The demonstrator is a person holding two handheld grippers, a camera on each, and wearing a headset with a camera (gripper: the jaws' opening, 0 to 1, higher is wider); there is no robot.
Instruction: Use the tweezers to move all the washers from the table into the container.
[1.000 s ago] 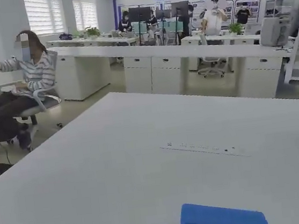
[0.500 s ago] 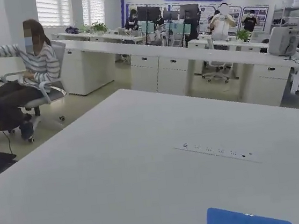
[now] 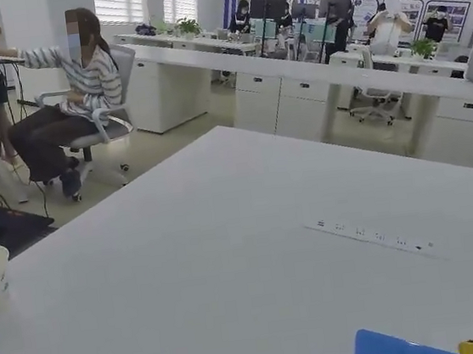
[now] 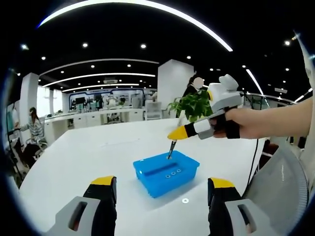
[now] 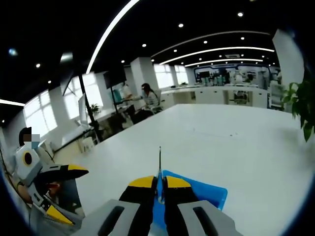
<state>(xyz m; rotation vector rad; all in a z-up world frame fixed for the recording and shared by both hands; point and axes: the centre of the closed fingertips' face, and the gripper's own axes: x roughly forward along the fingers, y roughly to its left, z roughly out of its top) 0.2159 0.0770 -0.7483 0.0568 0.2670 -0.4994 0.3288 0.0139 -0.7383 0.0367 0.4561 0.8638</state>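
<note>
We see right claw (image 5: 158,185) pinching tweezers (image 5: 159,164), tip down at 12 o'clock edge of blue container (image 4: 147,181). Our left claw (image 4: 162,183) spread wide, holding nothing. Few washers (image 4: 173,172) inside container. One washer (image 4: 185,200) on worktop (image 4: 88,157) at container's 5 o'clock

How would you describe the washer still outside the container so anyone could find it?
In the left gripper view, find the blue container on the white table. Just beside its near wall, one washer lies on the bare tabletop; the other washers sit in a row inside the container.
</note>
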